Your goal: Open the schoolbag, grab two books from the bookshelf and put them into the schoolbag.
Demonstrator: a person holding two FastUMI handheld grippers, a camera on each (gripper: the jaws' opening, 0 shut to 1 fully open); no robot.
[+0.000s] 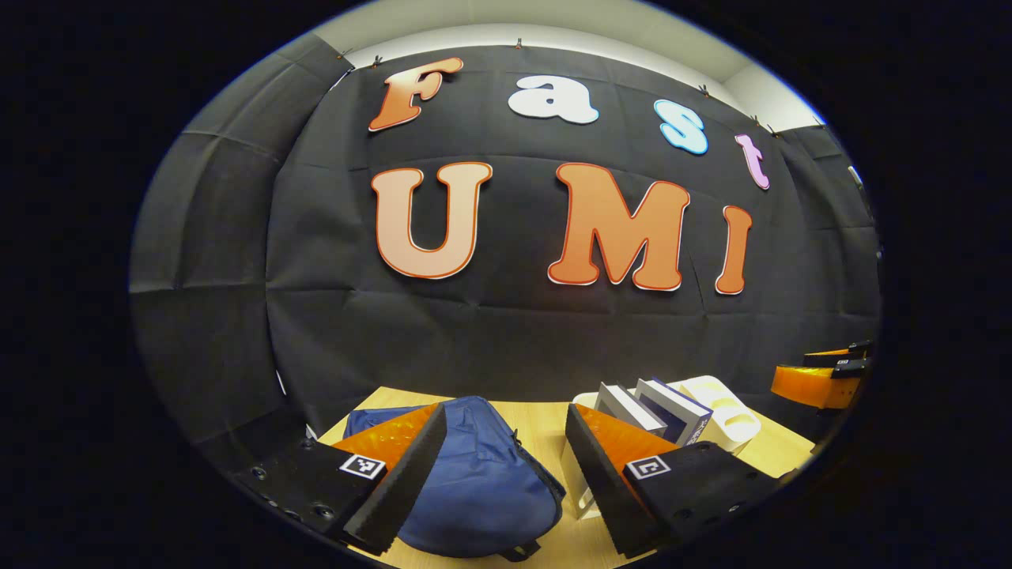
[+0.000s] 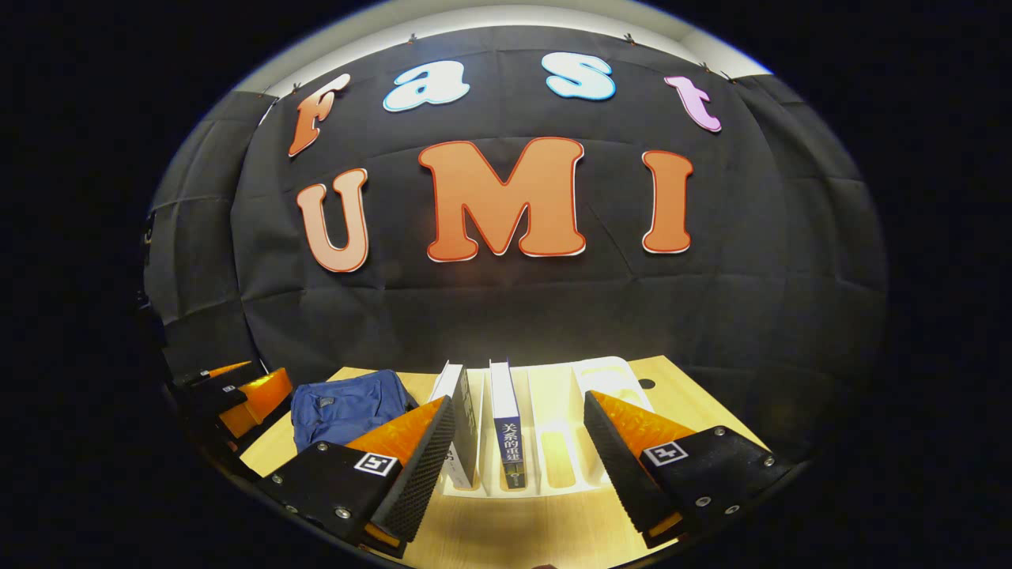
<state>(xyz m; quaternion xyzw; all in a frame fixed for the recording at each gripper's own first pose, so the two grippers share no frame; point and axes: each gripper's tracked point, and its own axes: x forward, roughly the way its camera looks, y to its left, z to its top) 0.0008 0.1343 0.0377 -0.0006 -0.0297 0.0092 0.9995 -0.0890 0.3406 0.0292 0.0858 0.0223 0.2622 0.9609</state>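
Both the left gripper and right gripper are held wide apart, nothing gripped; the schoolbag appears zipped.

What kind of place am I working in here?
Likely a staged recording booth, not a home: a black cloth wall, one wooden table, and only a schoolbag and white bookshelf.
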